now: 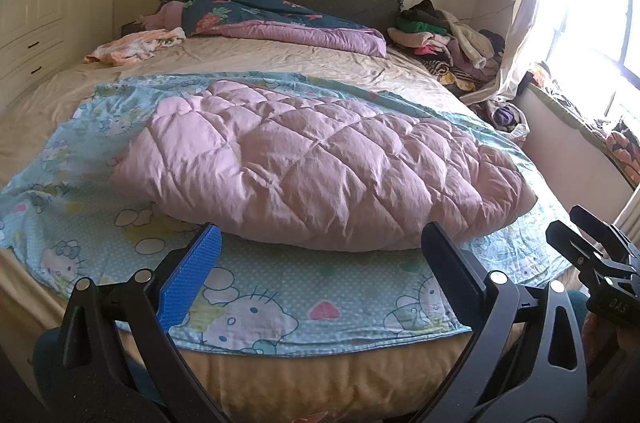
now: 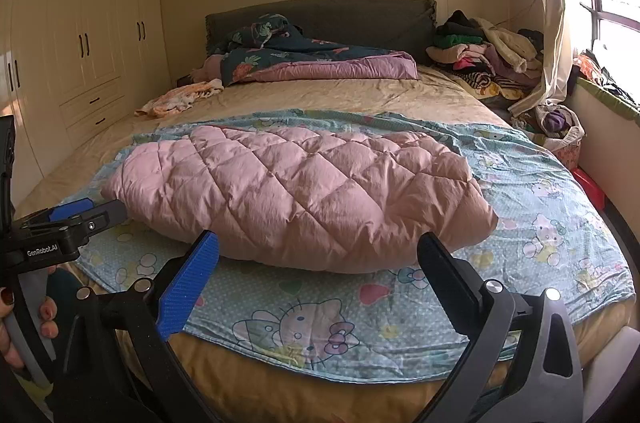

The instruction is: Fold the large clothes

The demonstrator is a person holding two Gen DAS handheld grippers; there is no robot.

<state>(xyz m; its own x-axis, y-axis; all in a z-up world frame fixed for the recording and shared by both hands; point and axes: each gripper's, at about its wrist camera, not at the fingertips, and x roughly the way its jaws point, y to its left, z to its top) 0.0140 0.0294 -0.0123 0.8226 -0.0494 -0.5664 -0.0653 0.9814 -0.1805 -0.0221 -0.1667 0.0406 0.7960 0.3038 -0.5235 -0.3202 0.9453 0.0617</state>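
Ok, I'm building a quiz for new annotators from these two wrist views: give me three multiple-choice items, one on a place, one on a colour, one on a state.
1. Where does the quilted jacket lie?
A. on the cartoon sheet
B. on the floor
C. on the clothes pile

2. What colour is the jacket?
A. green
B. pink
C. black

3. How do the left gripper and right gripper stand?
A. both shut on cloth
B. one shut
C. both open, empty

Answers: 1 A, the sheet shows all round it; 2 B, pale pink in both views; 3 C, each gripper's fingers stand wide apart, nothing between.
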